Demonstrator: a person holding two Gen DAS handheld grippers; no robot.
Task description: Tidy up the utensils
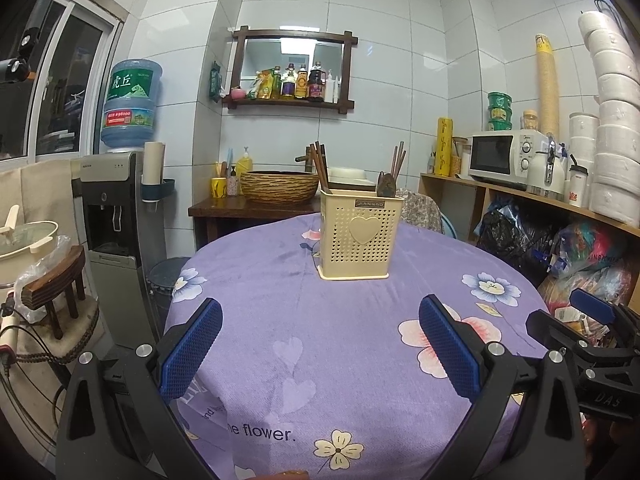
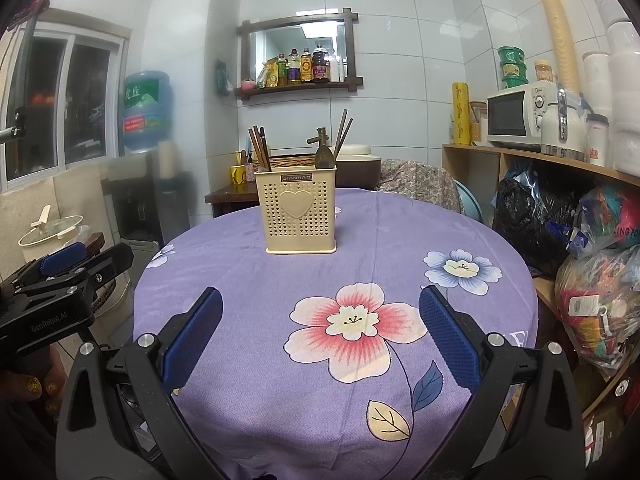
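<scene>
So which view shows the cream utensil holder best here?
The left wrist view: the utensil holder stands larger and sharper there, heart panel and brand plate clear, chopsticks at both ends. The right wrist view shows it whole too, but smaller, farther back on the purple tablecloth.

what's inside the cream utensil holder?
Utensil holder: chopsticks at left, two more at right beside a dark spoon-like utensil. Their lower ends are hidden by the perforated wall.

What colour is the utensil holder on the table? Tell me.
Cream, perforated, with a raised heart on its front: the utensil holder shows best in the right wrist view.
</scene>
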